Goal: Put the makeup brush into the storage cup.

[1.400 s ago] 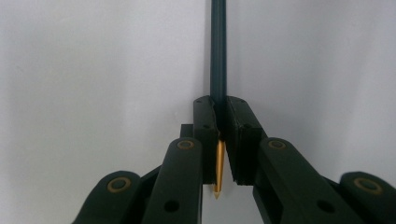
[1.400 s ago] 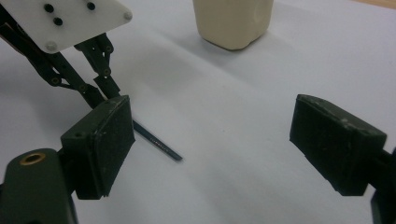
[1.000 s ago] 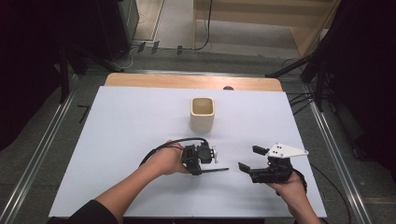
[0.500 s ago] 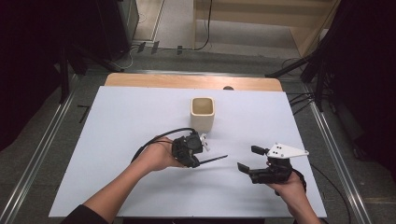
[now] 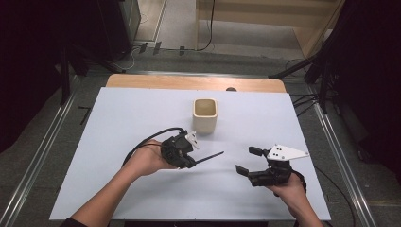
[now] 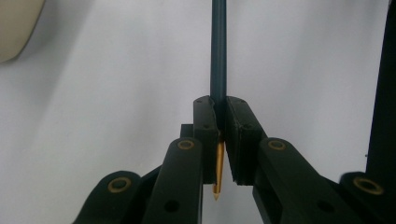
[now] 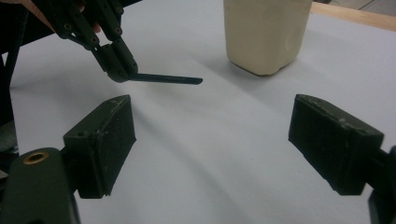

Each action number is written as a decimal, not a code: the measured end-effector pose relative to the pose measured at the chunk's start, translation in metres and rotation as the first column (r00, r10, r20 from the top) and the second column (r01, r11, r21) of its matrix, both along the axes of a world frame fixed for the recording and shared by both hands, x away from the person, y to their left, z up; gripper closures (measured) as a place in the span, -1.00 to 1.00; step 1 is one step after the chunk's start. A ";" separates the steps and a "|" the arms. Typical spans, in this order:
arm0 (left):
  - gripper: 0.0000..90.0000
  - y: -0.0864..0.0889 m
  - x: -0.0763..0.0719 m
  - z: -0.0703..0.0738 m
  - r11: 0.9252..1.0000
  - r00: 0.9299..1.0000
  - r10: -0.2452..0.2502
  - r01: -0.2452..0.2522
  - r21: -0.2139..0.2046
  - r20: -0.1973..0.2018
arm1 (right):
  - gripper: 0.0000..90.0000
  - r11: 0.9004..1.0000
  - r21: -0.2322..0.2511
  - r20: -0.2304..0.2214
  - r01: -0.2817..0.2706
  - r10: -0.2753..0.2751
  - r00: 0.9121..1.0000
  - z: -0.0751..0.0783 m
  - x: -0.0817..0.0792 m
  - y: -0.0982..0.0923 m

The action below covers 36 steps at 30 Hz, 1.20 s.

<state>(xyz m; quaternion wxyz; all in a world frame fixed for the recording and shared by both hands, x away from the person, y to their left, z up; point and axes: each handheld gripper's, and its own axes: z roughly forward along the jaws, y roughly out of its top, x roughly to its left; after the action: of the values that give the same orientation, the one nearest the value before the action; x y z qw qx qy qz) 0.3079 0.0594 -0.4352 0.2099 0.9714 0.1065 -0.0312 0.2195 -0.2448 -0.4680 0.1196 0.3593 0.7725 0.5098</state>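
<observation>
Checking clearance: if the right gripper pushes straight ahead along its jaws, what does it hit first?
Probably the cream cup, though depth is unclear. The right gripper is open over bare table; the pencil lies left of that line.

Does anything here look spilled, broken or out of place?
Nothing stands out. The cream cup stands upright on the white table, nothing is spilled, and the left gripper holds a dark pencil level above the table.

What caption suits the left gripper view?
Left gripper shut on a dark pencil, its tip pointing back toward the camera.
</observation>
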 end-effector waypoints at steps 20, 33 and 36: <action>0.88 0.046 -0.007 0.013 0.999 1.000 0.014 -0.013 -0.029 0.019 | -0.53 0.994 -0.027 -0.017 -0.104 0.104 0.994 0.010 0.013 0.023; 0.88 0.050 -0.011 0.015 0.998 0.998 -0.062 0.062 0.030 0.021 | -0.58 0.966 -0.072 -0.046 -0.248 0.245 0.968 0.022 0.031 0.052; 0.88 0.049 -0.009 0.014 0.997 0.998 -0.067 0.067 0.034 0.006 | -0.57 0.958 -0.075 -0.063 -0.277 0.273 0.960 0.022 0.035 0.057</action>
<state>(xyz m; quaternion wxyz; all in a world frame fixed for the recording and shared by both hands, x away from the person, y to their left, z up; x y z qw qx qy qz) 0.2988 0.1086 -0.4211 0.1926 0.9780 0.0735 -0.0327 0.2545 -0.1873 -0.4463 0.0422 0.2562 0.8383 0.4793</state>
